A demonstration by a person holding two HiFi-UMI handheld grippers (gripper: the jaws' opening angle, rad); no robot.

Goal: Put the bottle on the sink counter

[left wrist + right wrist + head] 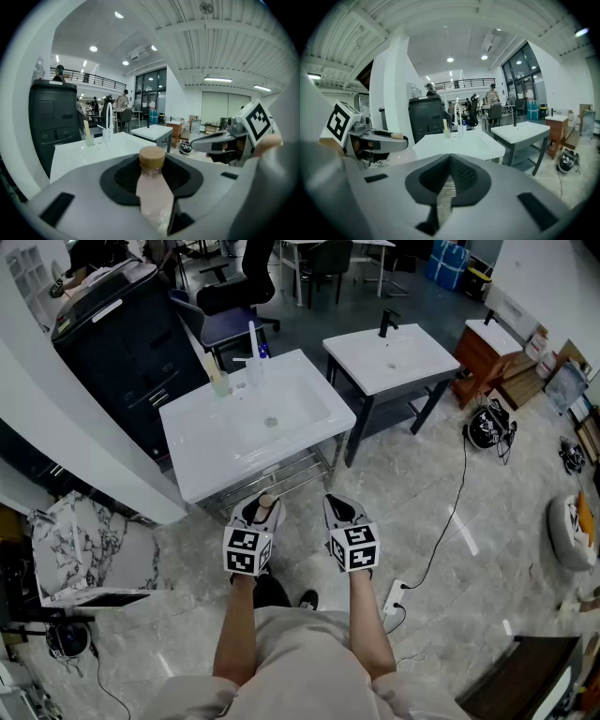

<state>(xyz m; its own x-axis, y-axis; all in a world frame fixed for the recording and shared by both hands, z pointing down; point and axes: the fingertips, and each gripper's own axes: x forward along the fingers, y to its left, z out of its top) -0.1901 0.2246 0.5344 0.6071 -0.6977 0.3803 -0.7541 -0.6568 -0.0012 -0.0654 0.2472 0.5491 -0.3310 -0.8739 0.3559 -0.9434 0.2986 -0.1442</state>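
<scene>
A small bottle [153,192] with a pale pink body and a tan cap [267,502] stands upright between the jaws of my left gripper [265,506], which is shut on it. In the left gripper view the cap [152,157] rises above the black pads. The white sink counter [202,457] stands just ahead of both grippers, a short gap away, and it also shows in the gripper views [77,153] [465,143]. My right gripper [338,506] hovers beside the left one, its jaws [449,163] closed to a thin slit with nothing in them.
On the counter's far edge are a tall faucet [251,339] and a cup with a brush [220,383]. A black cabinet [131,345] stands behind it, a second sink table [389,358] to the right. A helmet [487,426] and cables [441,540] lie on the floor.
</scene>
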